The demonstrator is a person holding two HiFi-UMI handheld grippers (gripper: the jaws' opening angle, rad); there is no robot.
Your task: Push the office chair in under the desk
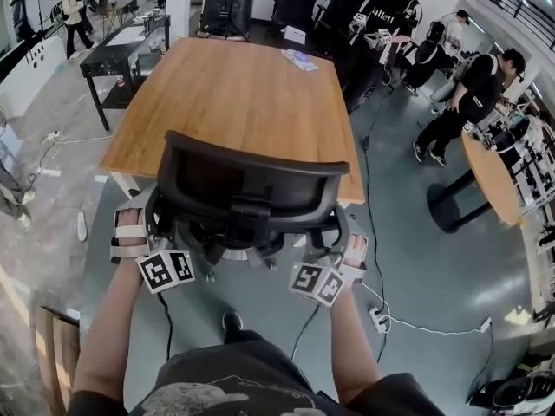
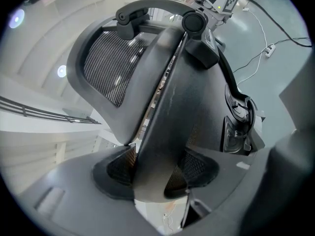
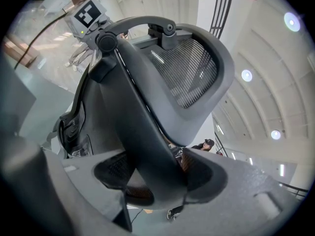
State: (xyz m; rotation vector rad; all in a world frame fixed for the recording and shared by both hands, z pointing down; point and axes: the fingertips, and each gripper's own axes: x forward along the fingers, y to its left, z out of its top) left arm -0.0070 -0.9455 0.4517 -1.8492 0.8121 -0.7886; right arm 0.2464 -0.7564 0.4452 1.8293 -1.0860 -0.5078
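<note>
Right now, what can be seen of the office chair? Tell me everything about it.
The office chair is black, with a hard plastic back frame around a mesh backrest and a central spine behind it. It stands upright and faces the wooden desk, with its back at the desk's near edge. The left hand-held gripper and the right hand-held gripper each clamp one side edge of the back frame from behind, jaws closed on it.
</note>
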